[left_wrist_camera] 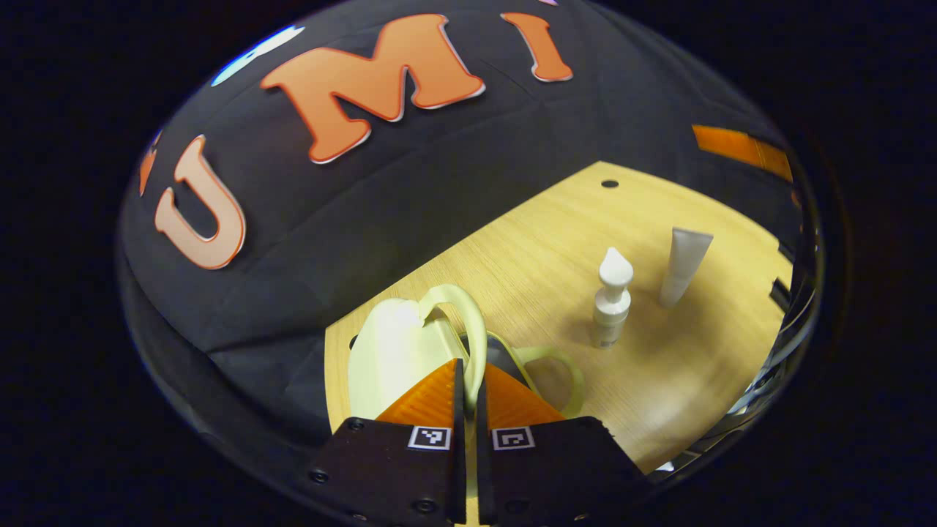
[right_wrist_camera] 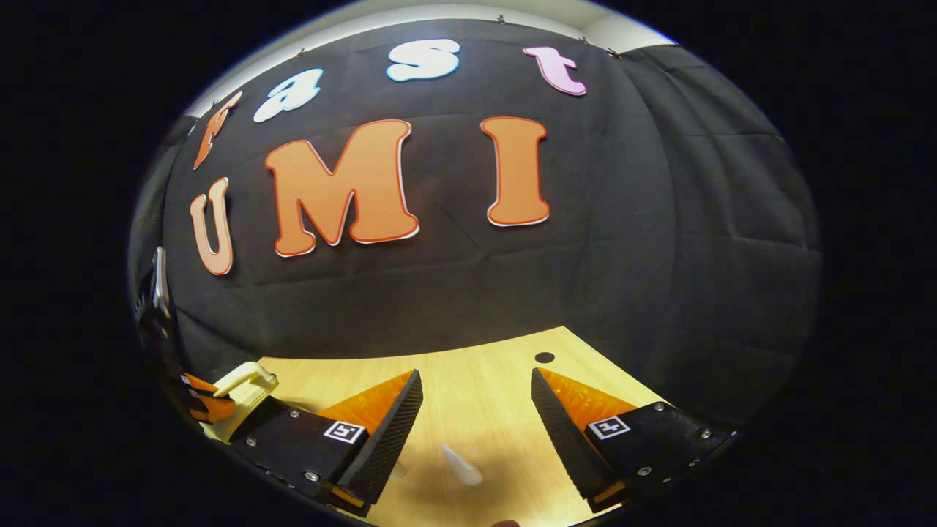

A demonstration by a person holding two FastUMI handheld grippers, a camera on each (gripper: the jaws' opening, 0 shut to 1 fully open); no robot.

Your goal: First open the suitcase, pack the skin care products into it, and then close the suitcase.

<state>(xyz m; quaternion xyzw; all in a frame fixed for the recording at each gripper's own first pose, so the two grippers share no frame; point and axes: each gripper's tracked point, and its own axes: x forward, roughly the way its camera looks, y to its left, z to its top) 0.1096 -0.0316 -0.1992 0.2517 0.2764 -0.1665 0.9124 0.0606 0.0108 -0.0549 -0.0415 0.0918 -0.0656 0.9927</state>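
- My left gripper has its two fingers pressed together on the thin pale yellow handle of the suitcase, which runs up between the tips.
- The suitcase itself is a small pale yellow case lying on the wooden table just beyond those fingers, at the table's near left corner; a second loop handle sticks out to its right.
- Farther right on the table stand a white pump bottle and, just beyond it, a white tube, apart from each other and well apart from the suitcase.
- My right gripper is held with its fingers wide apart and nothing between them, above the table.
- Below that gap the tip of a white item shows on the tabletop; I cannot tell which product it is.
- At the left edge of the right gripper view, my left gripper sits at the yellow suitcase.
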